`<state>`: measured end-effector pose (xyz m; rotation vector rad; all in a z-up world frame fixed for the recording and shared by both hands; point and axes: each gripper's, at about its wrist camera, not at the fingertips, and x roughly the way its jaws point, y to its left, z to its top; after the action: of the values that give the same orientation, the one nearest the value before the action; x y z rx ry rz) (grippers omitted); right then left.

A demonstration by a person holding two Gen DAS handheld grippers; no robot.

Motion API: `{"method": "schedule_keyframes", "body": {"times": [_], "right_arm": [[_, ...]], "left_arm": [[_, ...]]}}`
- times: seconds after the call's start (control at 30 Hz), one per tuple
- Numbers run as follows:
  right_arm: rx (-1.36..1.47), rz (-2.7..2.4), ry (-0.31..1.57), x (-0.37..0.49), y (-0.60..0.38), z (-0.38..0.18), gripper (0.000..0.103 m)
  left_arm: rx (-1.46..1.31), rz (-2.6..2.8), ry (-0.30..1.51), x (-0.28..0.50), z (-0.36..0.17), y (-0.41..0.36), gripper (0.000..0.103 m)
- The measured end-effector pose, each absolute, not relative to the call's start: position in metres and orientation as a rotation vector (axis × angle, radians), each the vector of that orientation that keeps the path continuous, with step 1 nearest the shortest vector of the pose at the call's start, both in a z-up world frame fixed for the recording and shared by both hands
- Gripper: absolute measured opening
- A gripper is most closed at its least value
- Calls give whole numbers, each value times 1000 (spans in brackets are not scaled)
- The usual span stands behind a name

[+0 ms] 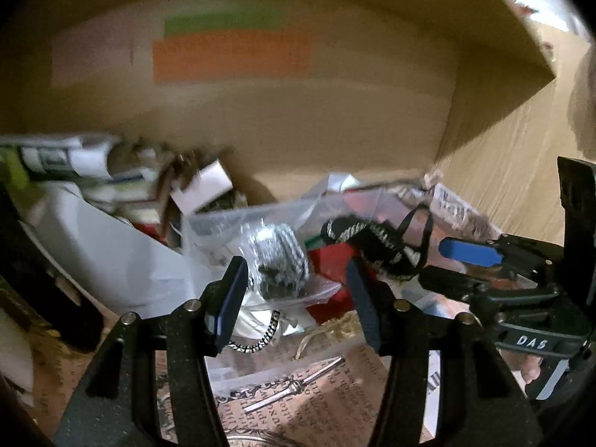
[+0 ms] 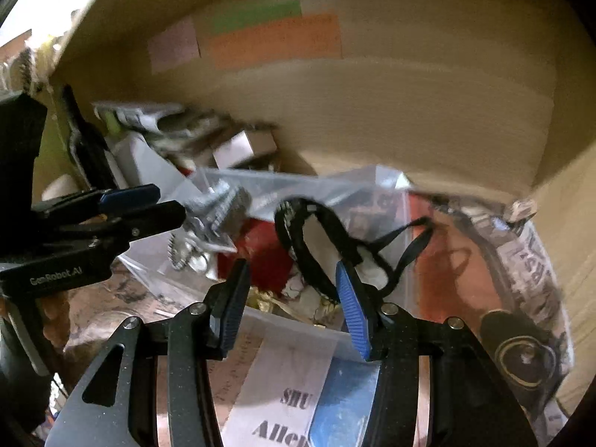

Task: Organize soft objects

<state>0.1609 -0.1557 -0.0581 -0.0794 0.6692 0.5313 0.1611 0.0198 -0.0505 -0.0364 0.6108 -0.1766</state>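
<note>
Both grippers reach into a cardboard box (image 1: pixel 335 126). A black band with silver trim and thin black straps (image 1: pixel 376 240) lies on a clear plastic bag (image 1: pixel 231 227); it also shows in the right wrist view (image 2: pixel 320 238). The bag holds a rolled silver-and-black cord (image 1: pixel 277 251). My left gripper (image 1: pixel 298 290) is open just above the bag and holds nothing. My right gripper (image 2: pixel 294 298) is open, and its right finger (image 2: pixel 354 309) sits beside the band. The right gripper also shows at the right edge of the left wrist view (image 1: pixel 458 264), and the left gripper in the right wrist view (image 2: pixel 160 205).
White paper and small boxes (image 1: pixel 111 201) pile at the box's back left. Printed brown paper (image 1: pixel 316 383) and a white sheet with black letters (image 2: pixel 287 402) lie underneath. The box wall (image 2: pixel 372 104) with green and orange labels stands close ahead.
</note>
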Motion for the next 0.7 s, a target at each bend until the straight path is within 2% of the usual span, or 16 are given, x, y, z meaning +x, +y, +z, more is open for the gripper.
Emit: {"method": "schedule_keyframes", "body": {"times": [0.2, 0.33, 0.43, 0.47, 0.53, 0.57, 0.67, 0.7], "right_arm": [[-47, 537, 510, 128, -166, -15, 45], [-30, 534, 400, 104, -172, 10, 59], [-20, 533, 340, 90, -175, 21, 65], [-16, 532, 327, 87, -176, 24, 69], [-10, 529, 303, 80, -178, 27, 76], [-8, 526, 293, 77, -179, 27, 81], [-3, 520, 273, 70, -181, 29, 86], [-1, 520, 271, 68, -180, 30, 87]], "left_arm": [[-37, -148, 477, 124, -16, 20, 55], [-36, -136, 394, 98, 3, 21, 59], [-41, -139, 357, 83, 11, 21, 61], [-44, -140, 348, 79, 13, 21, 63], [-46, -132, 325, 71, 16, 20, 79], [-41, -124, 309, 65, 17, 20, 82], [-31, -111, 276, 51, 23, 17, 88], [-35, -111, 271, 48, 24, 17, 94]]}}
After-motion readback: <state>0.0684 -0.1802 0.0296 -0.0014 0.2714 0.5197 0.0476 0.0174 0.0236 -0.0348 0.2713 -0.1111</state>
